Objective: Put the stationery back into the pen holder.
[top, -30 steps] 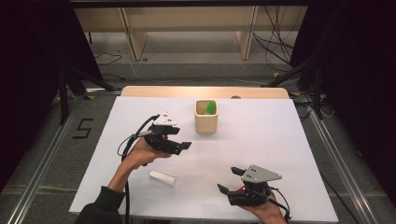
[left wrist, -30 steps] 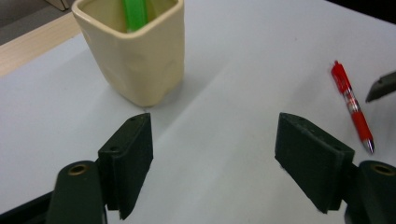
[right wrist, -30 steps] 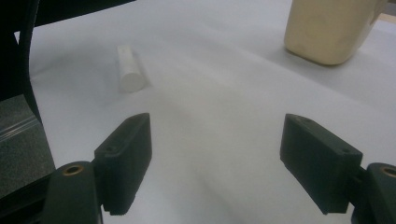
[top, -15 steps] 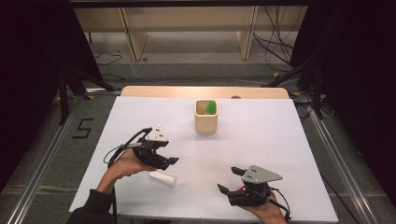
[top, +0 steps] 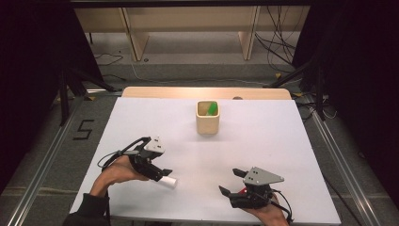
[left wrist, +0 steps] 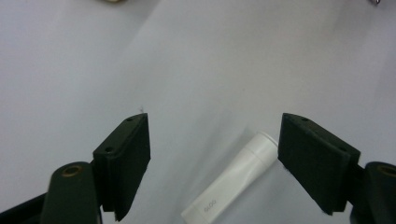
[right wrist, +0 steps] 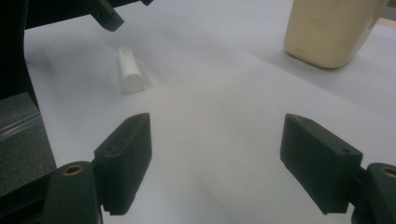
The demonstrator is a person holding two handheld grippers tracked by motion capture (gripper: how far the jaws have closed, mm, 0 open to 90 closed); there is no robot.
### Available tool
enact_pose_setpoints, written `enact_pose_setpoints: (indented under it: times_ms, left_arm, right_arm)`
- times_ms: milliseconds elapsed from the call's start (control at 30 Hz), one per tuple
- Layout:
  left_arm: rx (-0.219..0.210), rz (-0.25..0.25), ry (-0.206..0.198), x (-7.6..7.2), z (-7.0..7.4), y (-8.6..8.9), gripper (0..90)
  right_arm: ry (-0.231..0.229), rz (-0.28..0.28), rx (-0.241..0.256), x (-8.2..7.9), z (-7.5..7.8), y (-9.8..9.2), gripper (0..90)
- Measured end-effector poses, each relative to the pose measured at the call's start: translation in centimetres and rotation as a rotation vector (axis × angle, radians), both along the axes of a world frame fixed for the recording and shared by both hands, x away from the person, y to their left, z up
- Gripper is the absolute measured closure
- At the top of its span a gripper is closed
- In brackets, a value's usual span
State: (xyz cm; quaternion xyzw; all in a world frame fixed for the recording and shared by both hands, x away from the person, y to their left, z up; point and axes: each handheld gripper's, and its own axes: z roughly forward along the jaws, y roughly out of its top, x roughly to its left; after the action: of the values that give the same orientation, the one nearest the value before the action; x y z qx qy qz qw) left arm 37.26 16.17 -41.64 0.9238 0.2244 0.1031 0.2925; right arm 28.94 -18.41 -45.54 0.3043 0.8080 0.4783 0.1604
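Left gripper [top: 162, 175], held in the person's left hand [top: 117, 170], sits low over the near left part of the white surface [top: 263, 141] with its jaws spread wide apart. In the left gripper view a small white tube [left wrist: 231, 184] lies flat on the surface between the two jaws, closer to the right-hand jaw; its capped end is just beside that jaw, and whether they touch cannot be told. Faint grey lettering shows on the tube's side, too small to read. In the high view the same tube [top: 167, 181] lies at the tip of the left gripper, pointing toward the middle of the surface.

Near the front right edge of the surface, the right gripper [top: 230, 182] rests in the person's right hand [top: 268, 215], with a grey three-cornered plate on top. Its jaws are also wide apart and hold nothing. The right gripper view looks across bare surface between its jaws, with the tube [right wrist: 129, 70] lying farther off to the upper left and the tips of the left gripper [right wrist: 109, 16] just above it.

A cream-coloured square cup [top: 207, 121] stands upright toward the far middle of the surface, well apart from both grippers. Something green [top: 212, 108] sits inside it, leaning against the back right corner. The cup [right wrist: 329, 30] also appears at the upper right of the right gripper view.
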Motion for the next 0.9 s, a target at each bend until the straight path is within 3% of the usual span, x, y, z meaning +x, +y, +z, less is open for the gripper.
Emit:
enact_pose_setpoints:
  times_ms: [333, 667, 900]
  left_arm:
    - [0.084, -0.023, 0.035, 0.0, -1.4, 0.4, 24.7]
    - [0.173, -0.081, 0.075, -0.1, -2.8, 0.3, 27.4]
    - [0.214, -0.106, 0.080, 0.0, -3.4, 0.1, 30.4]
  right_arm:
    - [0.003, 0.001, -0.008, 0.0, -0.1, 0.0, 25.8]
    - [0.008, 0.004, -0.017, 0.1, -0.2, 0.1, 25.9]
    - [0.009, 0.006, -0.022, 0.1, -0.2, 0.1, 26.0]
